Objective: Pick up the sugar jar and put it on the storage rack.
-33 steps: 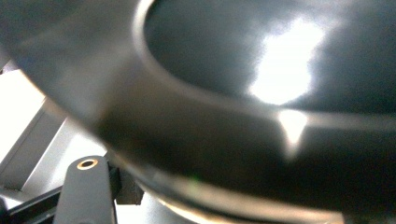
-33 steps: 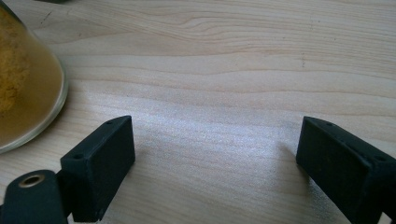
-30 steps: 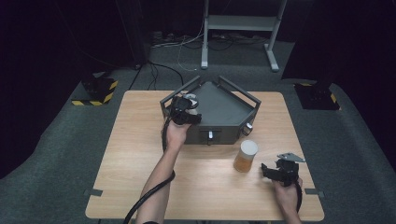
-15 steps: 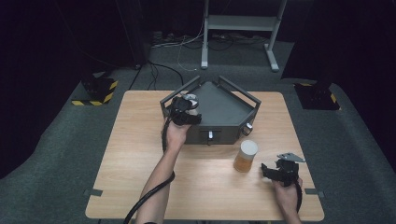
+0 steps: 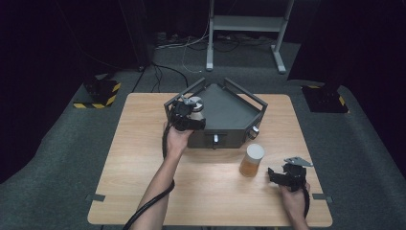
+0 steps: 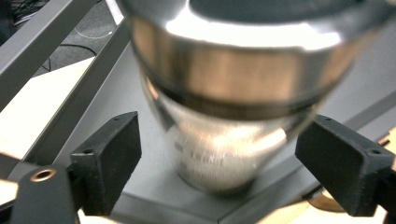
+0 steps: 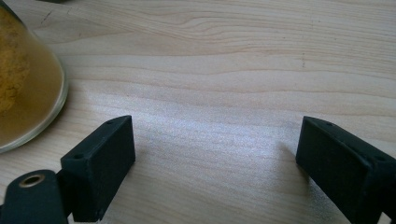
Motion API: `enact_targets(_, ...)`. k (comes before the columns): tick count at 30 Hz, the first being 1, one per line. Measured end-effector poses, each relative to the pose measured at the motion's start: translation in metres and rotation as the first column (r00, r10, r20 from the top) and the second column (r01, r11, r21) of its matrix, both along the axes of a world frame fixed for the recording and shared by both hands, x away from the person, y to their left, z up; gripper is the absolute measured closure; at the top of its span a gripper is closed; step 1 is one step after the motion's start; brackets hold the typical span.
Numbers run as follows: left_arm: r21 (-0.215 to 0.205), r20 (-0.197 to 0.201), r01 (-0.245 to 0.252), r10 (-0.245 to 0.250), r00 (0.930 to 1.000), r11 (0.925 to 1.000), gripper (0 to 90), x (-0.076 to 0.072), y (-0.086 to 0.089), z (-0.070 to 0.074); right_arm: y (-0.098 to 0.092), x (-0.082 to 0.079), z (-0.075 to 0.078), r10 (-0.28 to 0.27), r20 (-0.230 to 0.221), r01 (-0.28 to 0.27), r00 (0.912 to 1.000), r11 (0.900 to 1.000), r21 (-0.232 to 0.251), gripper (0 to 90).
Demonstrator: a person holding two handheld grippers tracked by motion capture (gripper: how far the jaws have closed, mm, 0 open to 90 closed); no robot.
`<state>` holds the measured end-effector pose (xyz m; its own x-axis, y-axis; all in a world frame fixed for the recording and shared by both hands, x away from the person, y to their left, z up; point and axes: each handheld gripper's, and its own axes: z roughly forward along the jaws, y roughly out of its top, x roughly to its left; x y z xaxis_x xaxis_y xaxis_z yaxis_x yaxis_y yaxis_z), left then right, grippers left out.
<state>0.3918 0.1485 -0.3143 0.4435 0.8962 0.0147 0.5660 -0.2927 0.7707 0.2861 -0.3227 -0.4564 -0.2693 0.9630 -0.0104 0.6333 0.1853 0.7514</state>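
A pale wooden table (image 5: 143, 158) stands on grey carpet (image 5: 57, 158) in a dark room, with a white metal frame (image 5: 249, 24) and loose cables (image 5: 177, 45) on the floor behind it and 2 yellow-and-black striped bases (image 5: 98, 91) at the sides. A grey tray (image 5: 230, 112) with raised rails sits at the table's far middle. In the tray's left corner a steel cup (image 5: 195, 106) stands upright. The left gripper (image 5: 186, 117) is at it: its jaws have just been opening and now sit 1 on each side of the cup, clear of its wall, so nothing is gripped. A jar (image 5: 252, 160) of amber stuff with a white lid stands on the table in front of the tray. The right gripper (image 5: 282, 176) rests low on the wood just right of the jar, jaws wide apart and empty.
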Motion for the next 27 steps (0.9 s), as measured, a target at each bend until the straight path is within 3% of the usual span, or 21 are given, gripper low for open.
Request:
enact_targets(19, -0.031, 0.017, -0.006, 0.007, 0.9998, 0.9995, 9.3, -0.038, 0.026, -0.017, 0.000, 0.000, 0.000, -0.001, -0.001, 0.001, 1.0000, 1.000, -0.001, 11.4)
enact_targets(27, -0.011, 0.014, -0.002, 0.003, 0.9999, 0.9999, 8.8, -0.052, 0.031, -0.027, 0.000, 0.000, 0.000, -0.001, -0.001, 0.001, 1.0000, 1.000, 0.001, 11.3)
